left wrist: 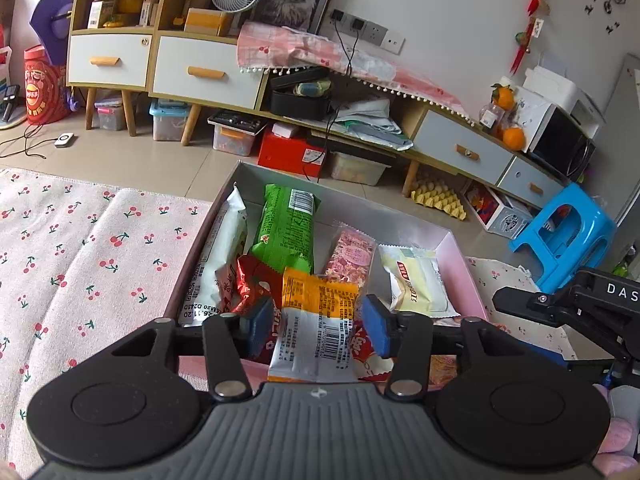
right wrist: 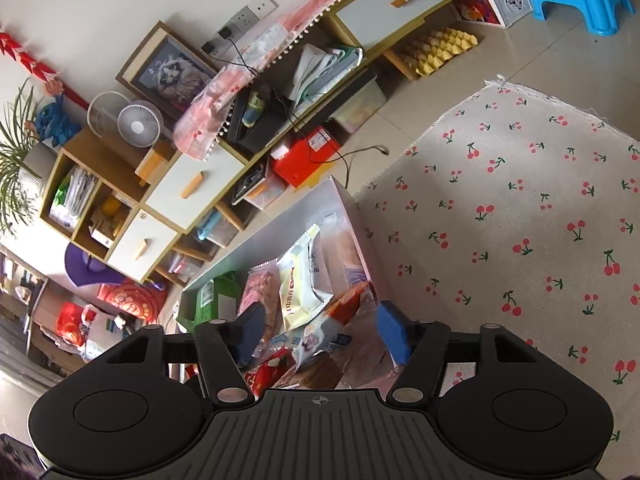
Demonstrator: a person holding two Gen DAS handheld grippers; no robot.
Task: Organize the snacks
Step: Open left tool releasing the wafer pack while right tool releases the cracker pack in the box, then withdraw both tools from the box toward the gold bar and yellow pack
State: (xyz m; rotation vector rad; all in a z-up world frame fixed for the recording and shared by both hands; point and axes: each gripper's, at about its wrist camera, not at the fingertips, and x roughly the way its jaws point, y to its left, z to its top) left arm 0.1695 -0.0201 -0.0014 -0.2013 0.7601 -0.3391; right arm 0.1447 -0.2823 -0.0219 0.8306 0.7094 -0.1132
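Cherry-print rug (left wrist: 80,248) under pink box (left wrist: 460,264) of snacks, green packet (left wrist: 286,228) at its far end, orange-white packet (left wrist: 316,320) loose between spread left tongs (left wrist: 318,326), right tongs (right wrist: 324,332) spread over box's near-end packets.

Right gripper (right wrist: 322,330) over the snack box (right wrist: 344,200)

The jaws stand apart, their blue pads (right wrist: 394,334) clear of the packets below. Under them in the box lie an orange-and-white packet (right wrist: 332,320), tilted, and a red packet (right wrist: 266,374) nearest the camera. Farther into the box sit a cream packet (right wrist: 298,288), a pink bar (right wrist: 258,286) and a green packet (right wrist: 210,300). The box rests on a cherry-print cloth (right wrist: 520,208), which spreads to its right.
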